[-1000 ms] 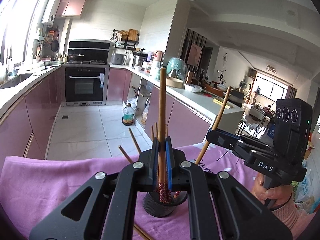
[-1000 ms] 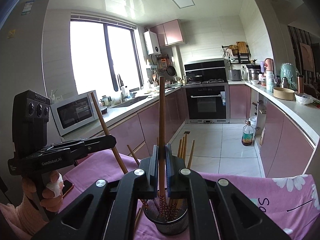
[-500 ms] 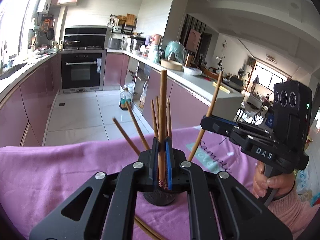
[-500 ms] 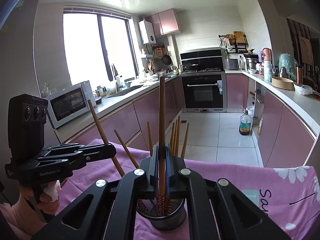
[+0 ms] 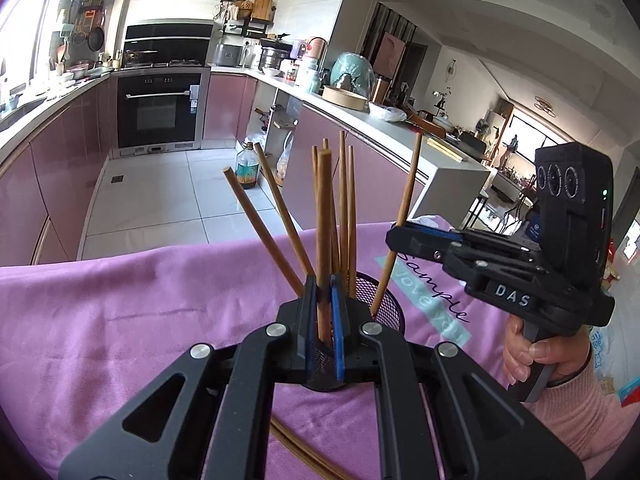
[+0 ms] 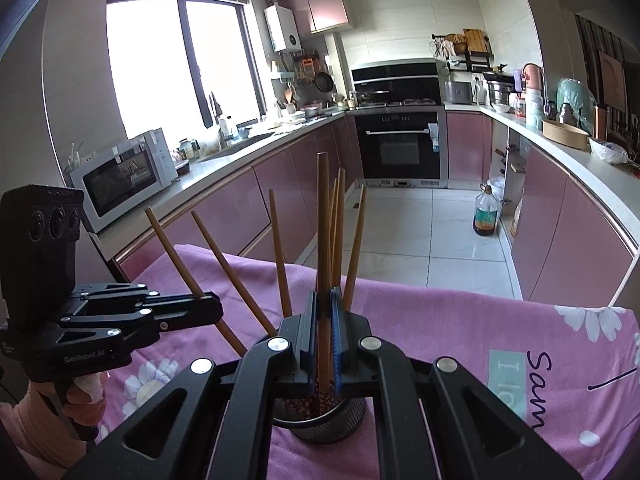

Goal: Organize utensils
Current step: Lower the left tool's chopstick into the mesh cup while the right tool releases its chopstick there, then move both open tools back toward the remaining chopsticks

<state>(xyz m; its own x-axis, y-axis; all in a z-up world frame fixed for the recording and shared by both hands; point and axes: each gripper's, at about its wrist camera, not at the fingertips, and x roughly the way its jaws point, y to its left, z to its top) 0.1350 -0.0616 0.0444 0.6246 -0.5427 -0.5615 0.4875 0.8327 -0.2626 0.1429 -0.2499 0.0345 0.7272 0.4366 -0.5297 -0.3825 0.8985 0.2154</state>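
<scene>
A black mesh utensil cup (image 5: 380,304) (image 6: 332,424) stands on the pink cloth and holds several wooden chopsticks. My left gripper (image 5: 324,320) is shut on one upright chopstick (image 5: 323,216), its lower end inside the cup. My right gripper (image 6: 325,344) is shut on another upright chopstick (image 6: 323,220), its tip also down in the cup. In the left wrist view the right gripper (image 5: 394,236) holds its chopstick (image 5: 404,208) leaning over the cup's right rim. In the right wrist view the left gripper (image 6: 216,312) holds its chopstick (image 6: 180,256) slanted.
More loose chopsticks (image 5: 304,448) lie on the pink cloth (image 5: 120,320) in front of the cup. The table edge drops to a tiled kitchen floor (image 6: 420,232) beyond. Pink cabinets and an oven (image 5: 160,112) stand far behind.
Both grippers have come down with their chopsticks, so the tips now sit deeper in the cup. The cameras look lower and closer onto the cup.
</scene>
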